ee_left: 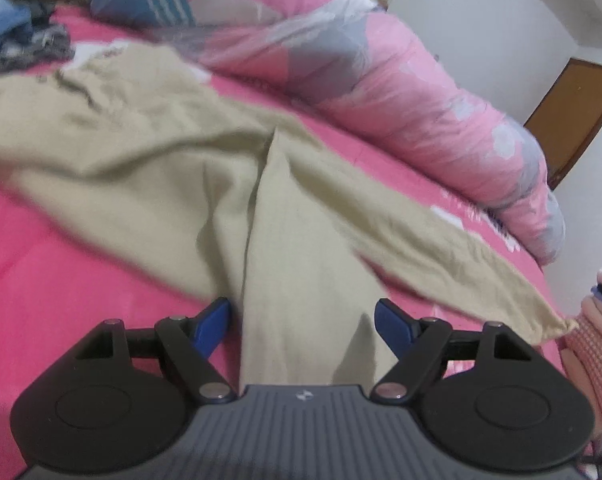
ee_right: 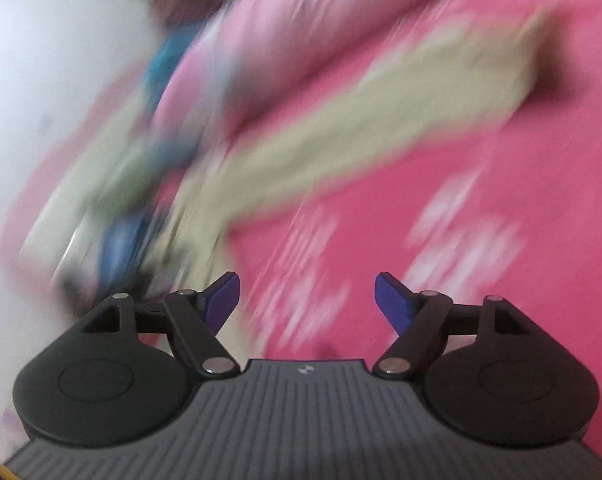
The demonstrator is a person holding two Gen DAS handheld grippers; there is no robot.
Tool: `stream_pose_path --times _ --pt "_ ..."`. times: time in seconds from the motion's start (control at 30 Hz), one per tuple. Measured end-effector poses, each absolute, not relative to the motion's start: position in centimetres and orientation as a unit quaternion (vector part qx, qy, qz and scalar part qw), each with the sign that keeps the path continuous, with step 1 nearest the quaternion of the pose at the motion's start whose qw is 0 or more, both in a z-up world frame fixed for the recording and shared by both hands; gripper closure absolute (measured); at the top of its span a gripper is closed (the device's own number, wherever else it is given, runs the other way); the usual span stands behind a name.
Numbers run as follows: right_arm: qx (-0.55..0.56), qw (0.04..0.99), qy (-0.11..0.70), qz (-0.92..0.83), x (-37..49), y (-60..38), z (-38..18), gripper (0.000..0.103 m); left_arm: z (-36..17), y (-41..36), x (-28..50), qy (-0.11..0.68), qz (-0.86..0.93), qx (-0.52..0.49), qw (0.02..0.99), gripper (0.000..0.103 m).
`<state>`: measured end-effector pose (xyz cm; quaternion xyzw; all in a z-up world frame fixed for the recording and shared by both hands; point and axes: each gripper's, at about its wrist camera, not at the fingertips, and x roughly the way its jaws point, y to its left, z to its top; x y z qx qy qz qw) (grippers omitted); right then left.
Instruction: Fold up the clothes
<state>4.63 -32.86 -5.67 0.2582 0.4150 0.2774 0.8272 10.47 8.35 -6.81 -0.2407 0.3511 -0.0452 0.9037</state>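
While the khaki trousers (ee_left: 149,152) lie spread on the pink bed (ee_left: 61,272), legs splayed, the fold wants one leg laid squarely over the other. Left claw (ee_left: 301,320) straddles a leg, wide, pads clear; right claw (ee_right: 305,300) gapes empty over bare sheet.

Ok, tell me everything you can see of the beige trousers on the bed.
The beige trousers look like soft, thin cloth, creased near the waist end at far left. They lie spread on the pink bedcover, legs parted in a V: one runs to the lower right, hem near the bed's edge; the other comes between the open left tool, pads not pressing it.
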Motion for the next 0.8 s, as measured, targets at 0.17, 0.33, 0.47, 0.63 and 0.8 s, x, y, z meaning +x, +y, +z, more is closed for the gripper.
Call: stream_pose_path --times 0.17,0.33,0.47,0.63,0.8 --pt "0.184 0.84 0.421 0.287 1.2 -28.5 -7.3 0.024 -7.3 8.5 8.6 0.345 -0.042 -0.263 0.9 0.022" --pt "0.149 0.821 0.447 0.322 -0.2 -26.5 -7.0 0.023 -7.3 8.3 7.3 0.344 -0.032 -0.268 0.9 0.024" --pt "0.086 0.81 0.462 0.35 -1.8 -24.1 -6.7 0.021 -7.1 7.3 7.1 0.349 -0.02 -0.239 0.906 0.023" --pt "-0.013 0.836 0.435 0.335 -3.8 -21.4 -6.4 0.048 -6.9 6.0 7.1 0.351 -0.013 -0.2 0.915 0.027" --pt "-0.021 0.85 0.407 0.335 -4.2 -21.0 -4.7 0.095 -7.0 6.4 6.4 0.35 -0.025 -0.231 0.908 0.085"
